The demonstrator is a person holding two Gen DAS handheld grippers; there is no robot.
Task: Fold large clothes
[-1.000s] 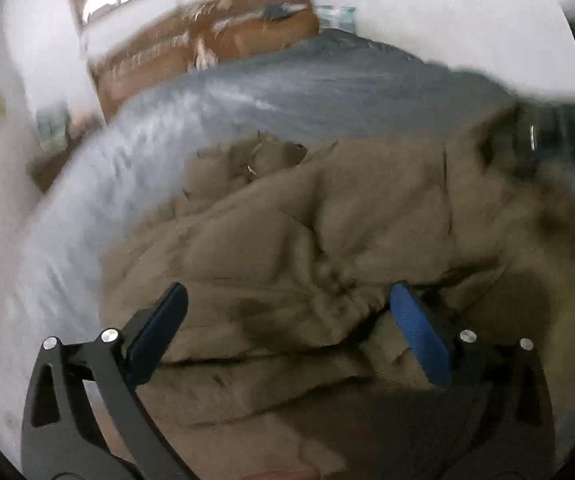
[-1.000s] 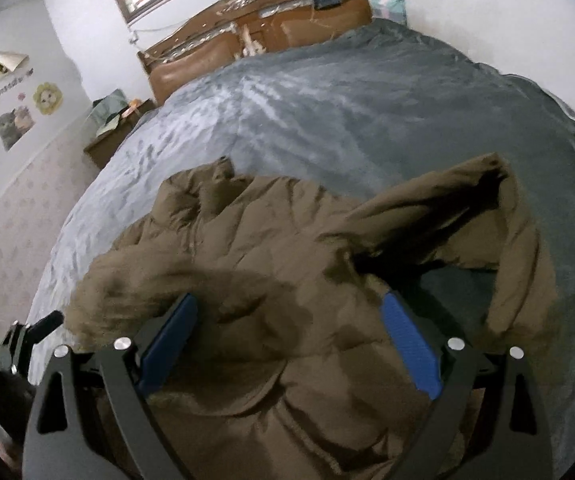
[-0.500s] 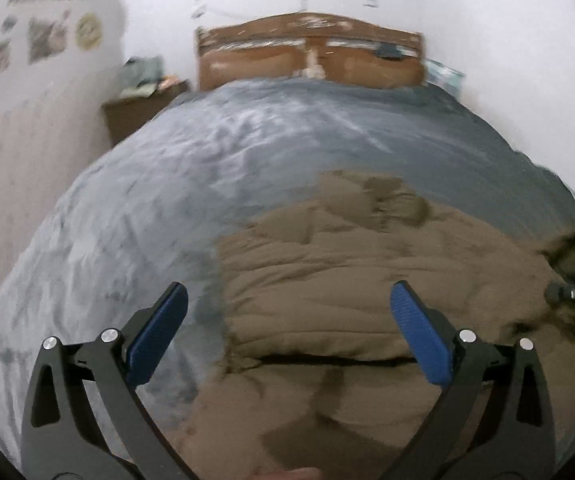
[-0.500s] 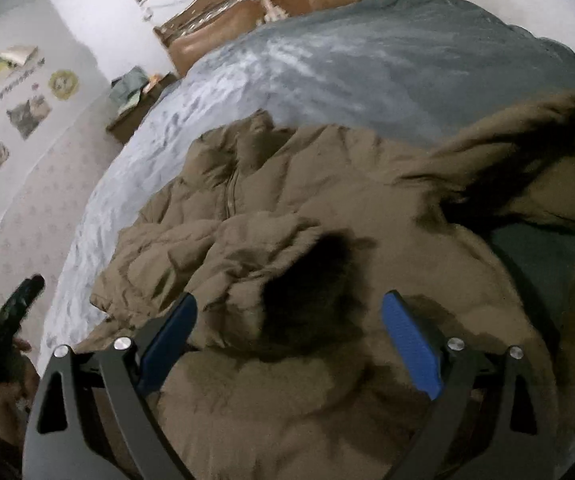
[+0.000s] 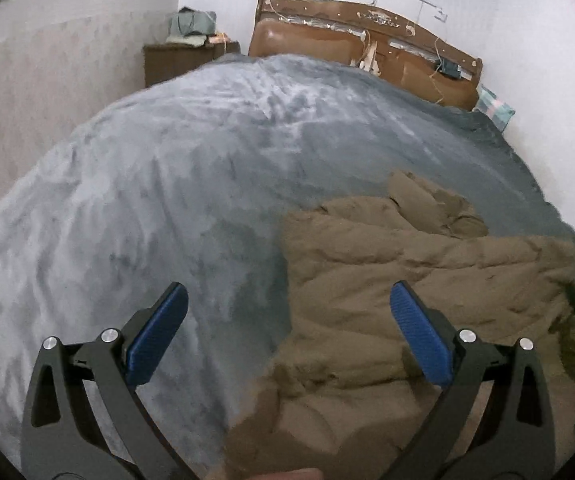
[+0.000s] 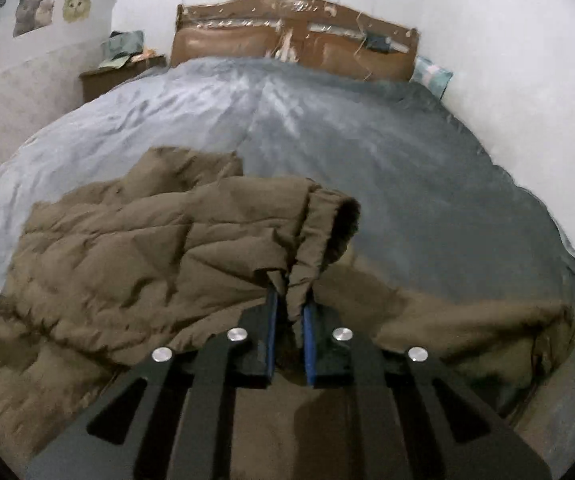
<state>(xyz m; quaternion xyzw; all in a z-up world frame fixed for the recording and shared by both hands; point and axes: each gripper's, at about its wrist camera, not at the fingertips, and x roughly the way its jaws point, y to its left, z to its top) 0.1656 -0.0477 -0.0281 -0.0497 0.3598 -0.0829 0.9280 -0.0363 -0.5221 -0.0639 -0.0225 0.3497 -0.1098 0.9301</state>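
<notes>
Left wrist view: left gripper spread wide, holding nothing, above the grey bedspread; brown padded jacket lies crumpled at lower right of frame. Right wrist view: right gripper pinches the jacket's sleeve cuff at frame centre, lifted over the jacket body; wooden headboard at top.

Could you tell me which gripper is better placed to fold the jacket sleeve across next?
Right. The right gripper is already shut on the sleeve of the brown jacket; the left gripper hangs open, holding nothing.
</notes>
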